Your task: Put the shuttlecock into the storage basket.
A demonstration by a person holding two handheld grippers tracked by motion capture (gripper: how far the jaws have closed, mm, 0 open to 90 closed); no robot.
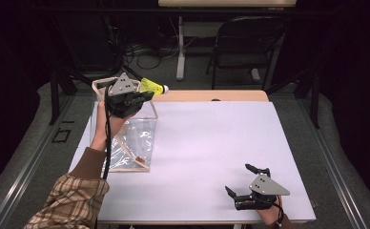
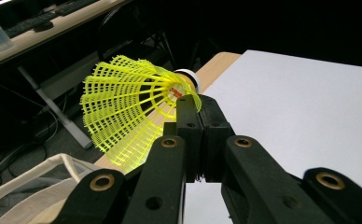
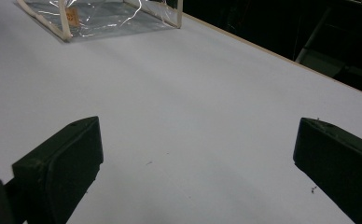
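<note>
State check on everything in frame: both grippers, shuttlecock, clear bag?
left gripper: shut on the shuttlecock, raised above the bag
shuttlecock: yellow skirt pinched at its edge near the white cork, held off the table
right gripper: open, nothing between its jaws, low at the table's near right corner
clear bag: standing on the white table, top open

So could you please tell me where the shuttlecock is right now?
The shuttlecock is clamped in the left gripper, at the high view's upper left, above the far end of the clear bag.
</note>
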